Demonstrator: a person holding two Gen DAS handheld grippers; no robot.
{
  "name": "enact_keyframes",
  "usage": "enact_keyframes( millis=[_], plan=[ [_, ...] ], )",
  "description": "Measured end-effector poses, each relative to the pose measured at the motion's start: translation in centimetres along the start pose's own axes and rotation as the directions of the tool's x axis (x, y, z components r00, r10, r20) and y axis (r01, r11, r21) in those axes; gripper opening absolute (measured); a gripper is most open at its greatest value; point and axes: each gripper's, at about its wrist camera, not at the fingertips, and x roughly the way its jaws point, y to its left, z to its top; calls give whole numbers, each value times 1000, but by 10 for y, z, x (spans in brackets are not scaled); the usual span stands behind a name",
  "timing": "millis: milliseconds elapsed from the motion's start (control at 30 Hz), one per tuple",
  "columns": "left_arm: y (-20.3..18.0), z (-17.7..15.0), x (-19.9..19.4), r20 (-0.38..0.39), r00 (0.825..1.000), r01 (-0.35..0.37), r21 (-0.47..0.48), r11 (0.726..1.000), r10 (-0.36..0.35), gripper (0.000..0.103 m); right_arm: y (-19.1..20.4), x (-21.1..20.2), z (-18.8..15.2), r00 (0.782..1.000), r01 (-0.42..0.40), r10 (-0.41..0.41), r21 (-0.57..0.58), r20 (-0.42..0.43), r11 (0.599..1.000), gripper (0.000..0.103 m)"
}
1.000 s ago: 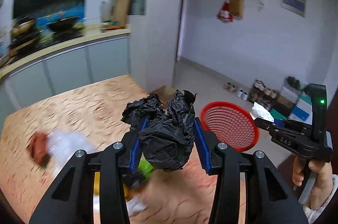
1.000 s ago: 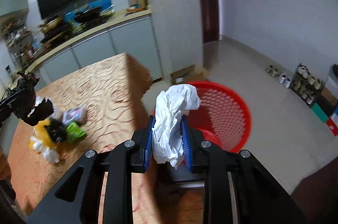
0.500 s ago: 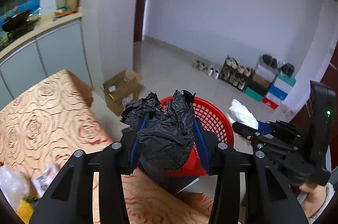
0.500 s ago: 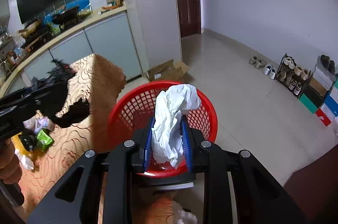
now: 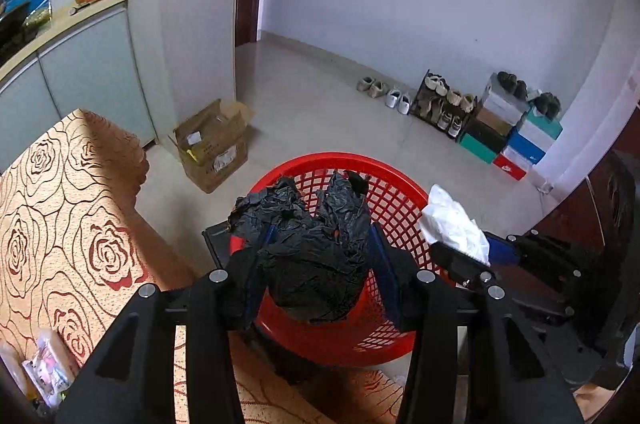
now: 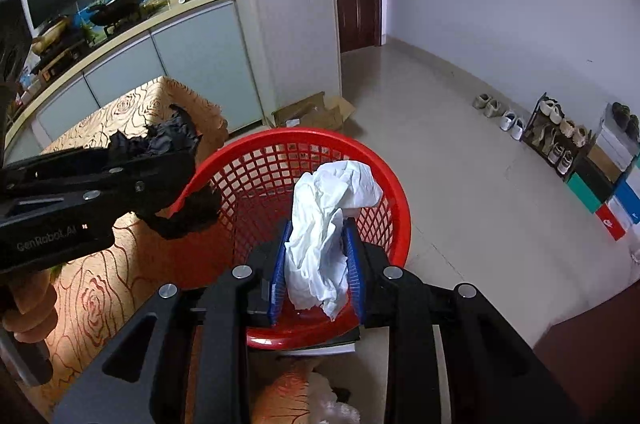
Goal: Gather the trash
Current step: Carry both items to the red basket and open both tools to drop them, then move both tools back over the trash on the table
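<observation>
Between the blue pads of my left gripper (image 5: 320,238) sits a crumpled black plastic bag (image 5: 312,264), hanging over the near-left part of a red mesh basket (image 5: 332,157). Its jaws are opening, and the pads still touch the bag. My right gripper (image 6: 316,236) carries a wad of white tissue (image 6: 332,191) above the basket's (image 6: 296,133) near side. Those jaws are opening too, with the tissue still caught between the pads. In the right wrist view, the left gripper (image 6: 188,163) and black bag (image 6: 172,135) reach in over the basket's left rim.
A table under a rose-patterned cloth (image 5: 60,203) lies left of the basket, with small wrappers (image 5: 48,364) at its near corner. On the tiled floor beyond stand an open cardboard box (image 5: 212,147) and, by the far wall, a shoe rack with stacked shoeboxes (image 5: 500,127).
Both grippers have swung from beside the table to over the red basket and come lower, each still carrying its trash. The table's trash pile has slid out of the middle of view.
</observation>
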Motion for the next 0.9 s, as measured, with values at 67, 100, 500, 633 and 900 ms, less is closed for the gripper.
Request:
enact_keyframes(
  millis=[67,100,500,633,900],
  plan=[
    [0,1,2,-3,1000,7,-8,1000,-7,49,1,1,-1,1000,1,-1,2,0,1000,46],
    [-1,2,3,-4,1000,12,-12,1000,-12,55,1,1,-2,1000,0,0,3,6,1000,52],
    [6,-5,-17,21,1000,1,-24,1000,0,77,5,-13,-10,1000,-17,17,19,17,1000,59],
    [6,-10,-30,44,999,-30,-9,1000,31,79,7,-23,-12,999,-25,24,15,31,1000,59],
    [11,-27,-73,115,987,-108,-19,994,109,83,18,-46,-13,997,-28,27,16,74,999,66]
  ],
)
